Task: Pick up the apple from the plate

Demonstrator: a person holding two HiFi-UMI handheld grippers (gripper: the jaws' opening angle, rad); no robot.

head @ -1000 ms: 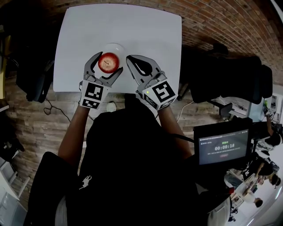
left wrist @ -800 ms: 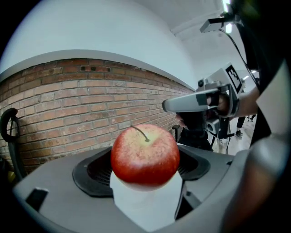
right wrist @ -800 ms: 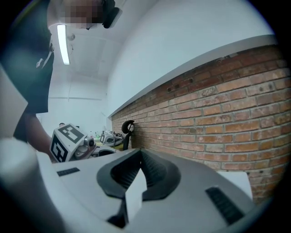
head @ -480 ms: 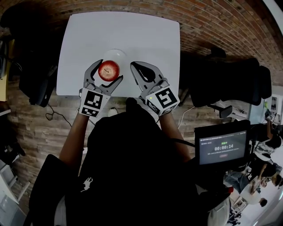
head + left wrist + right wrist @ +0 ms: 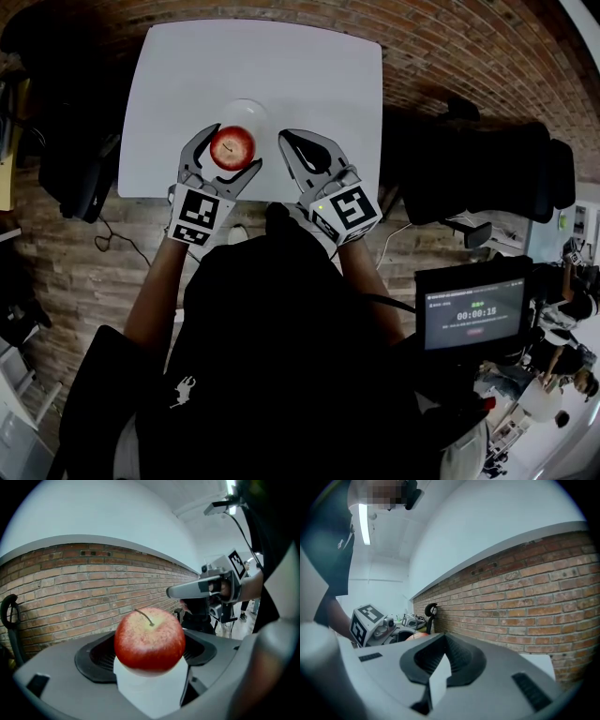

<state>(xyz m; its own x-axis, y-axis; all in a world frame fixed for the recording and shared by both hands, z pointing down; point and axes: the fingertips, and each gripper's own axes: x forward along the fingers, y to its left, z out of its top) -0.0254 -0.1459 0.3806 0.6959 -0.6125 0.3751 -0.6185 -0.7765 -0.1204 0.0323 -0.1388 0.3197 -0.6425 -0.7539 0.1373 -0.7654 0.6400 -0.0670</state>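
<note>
While the left hand-held gripper (image 5: 231, 142) clamps the apple (image 5: 232, 147) between its jaws, the pick-up appears essentially done: the fruit sits centred in the grip, seemingly raised off the plate (image 5: 249, 113), which lies just beyond the jaw tips on the white surface (image 5: 281, 66). Beside it, the right hand-held gripper (image 5: 284, 137) is idle, jaws together and empty

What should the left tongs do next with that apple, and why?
Probably lift it a little higher, straight up. The left tongs are shut on the sides of the apple, but in the head view it overlaps the near rim of the white plate, so whether it is clear of the plate is hard to tell. The right tongs are shut and empty beside it.
</note>
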